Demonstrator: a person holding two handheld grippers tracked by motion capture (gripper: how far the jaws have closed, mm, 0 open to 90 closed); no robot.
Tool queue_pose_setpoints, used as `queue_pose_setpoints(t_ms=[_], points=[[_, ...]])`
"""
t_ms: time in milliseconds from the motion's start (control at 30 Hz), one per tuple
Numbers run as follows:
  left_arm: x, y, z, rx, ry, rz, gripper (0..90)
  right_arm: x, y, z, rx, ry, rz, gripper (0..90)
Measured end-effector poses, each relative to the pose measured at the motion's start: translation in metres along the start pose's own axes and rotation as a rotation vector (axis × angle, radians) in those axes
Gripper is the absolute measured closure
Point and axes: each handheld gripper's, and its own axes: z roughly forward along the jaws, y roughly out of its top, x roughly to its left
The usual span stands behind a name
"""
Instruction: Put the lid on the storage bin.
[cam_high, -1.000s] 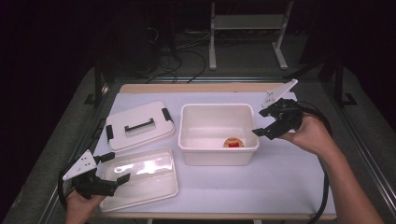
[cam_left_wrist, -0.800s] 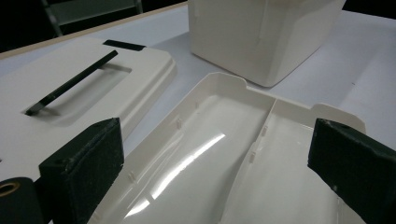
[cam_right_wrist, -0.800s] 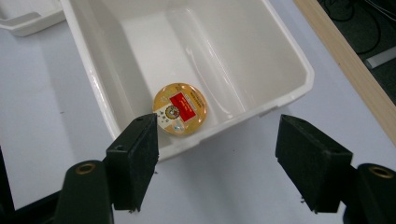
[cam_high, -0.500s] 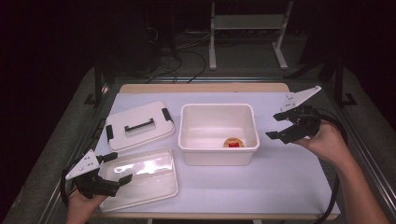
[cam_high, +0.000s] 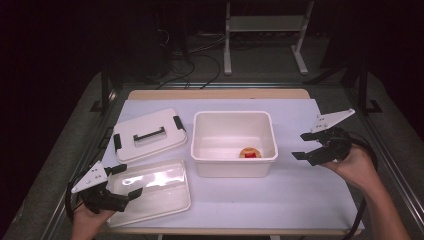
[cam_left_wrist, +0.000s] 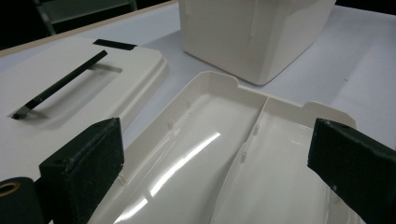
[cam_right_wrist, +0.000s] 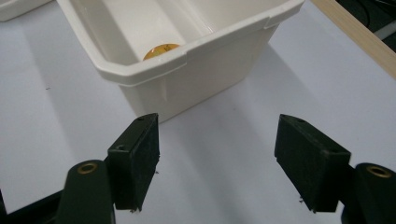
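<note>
A deep white bin (cam_high: 234, 165) stands mid-table with a small orange and red object (cam_high: 249, 152) on its floor. To its right, above the bare table, my right gripper (cam_high: 301, 146) is open and empty; its own view has the open jaws (cam_right_wrist: 217, 154) facing the bin's corner (cam_right_wrist: 201, 65), and the orange object (cam_right_wrist: 161, 49) peeks over the rim. At the front left, my left gripper (cam_high: 127, 181) is open, its jaws (cam_left_wrist: 219, 156) spread above a shallow clear tray (cam_left_wrist: 280, 140) without touching it.
A white lid with a black handle (cam_high: 148, 134) lies flat at the left, behind the shallow tray (cam_high: 155, 192). A white mat (cam_high: 300, 200) covers the table. Cables and a metal stand are on the dark floor beyond the far edge.
My right gripper has moved away from the bin's rim, to the right and downward, still empty. The left gripper has stayed over the tray.
</note>
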Motion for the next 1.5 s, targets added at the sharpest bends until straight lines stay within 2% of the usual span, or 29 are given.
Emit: queue_pose_setpoints(t_ms=[267,400,567,667,767,900,933,967,1000,1067,1100,1133,1167,1200,1267,1300,1333,1400,1433,1467,1500], points=[[0.001,0.005,0.002,-0.001,-0.007,0.008,3.2,0.005,-0.022,0.003,-0.013,-0.011,0.036,29.5],[0.0,0.01,0.005,0.023,-0.021,0.039,4.1,0.008,-0.035,0.005,-0.021,-0.015,0.055,28.8],[0.001,0.011,0.005,0.037,-0.029,0.055,5.5,0.014,-0.052,0.013,-0.01,-0.007,0.083,27.0],[0.002,0.01,0.006,0.049,-0.039,0.07,10.3,0.018,-0.061,0.019,-0.001,-0.002,0.09,26.8],[0.003,0.012,0.011,0.09,-0.062,0.109,13.4,0.02,-0.065,0.023,0.007,0.003,0.091,26.7],[0.004,0.02,0.016,0.151,-0.107,0.188,25.2,0.024,-0.072,0.026,0.012,0.006,0.098,26.4],[0.004,0.02,0.016,0.151,-0.107,0.188,27.2,0.024,-0.072,0.026,0.012,0.006,0.098,26.4],[0.005,0.024,0.018,0.189,-0.135,0.224,30.2,0.025,-0.073,0.026,0.011,0.004,0.102,26.1],[0.005,0.024,0.018,0.189,-0.135,0.224,32.6,0.025,-0.073,0.026,0.011,0.004,0.102,26.1],[0.006,0.027,0.023,0.258,-0.164,0.271,35.1,0.027,-0.076,0.024,0.005,0.001,0.103,25.9],[0.006,0.027,0.023,0.258,-0.164,0.271,36.2,0.027,-0.076,0.024,0.005,0.001,0.103,25.9],[0.006,0.028,0.025,0.279,-0.172,0.281,36.2,0.028,-0.077,0.024,0.003,-0.002,0.104,25.8],[0.006,0.029,0.029,0.323,-0.187,0.305,38.7,0.03,-0.078,0.023,0.005,-0.005,0.098,25.7],[0.006,0.029,0.029,0.323,-0.187,0.305,39.6,0.03,-0.078,0.023,0.005,-0.005,0.098,25.7],[0.006,0.031,0.035,0.373,-0.212,0.328,42.0,0.034,-0.08,0.023,0.005,-0.01,0.094,25.5],[0.006,0.031,0.035,0.373,-0.212,0.328,43.5,0.034,-0.08,0.023,0.005,-0.01,0.094,25.5],[0.006,0.032,0.039,0.407,-0.22,0.34,44.7,0.036,-0.082,0.023,0.002,-0.014,0.09,25.5],[0.007,0.032,0.04,0.421,-0.223,0.341,47.1,0.036,-0.083,0.023,0.003,-0.015,0.095,25.5],[0.011,0.032,0.044,0.457,-0.237,0.335,48.5,0.039,-0.085,0.023,-0.005,-0.013,0.096,25.4],[0.011,0.032,0.044,0.457,-0.237,0.335,49.5,0.039,-0.085,0.023,-0.005,-0.013,0.096,25.4],[0.012,0.032,0.046,0.478,-0.243,0.332,49.5,0.04,-0.085,0.024,-0.005,-0.01,0.098,25.4]])
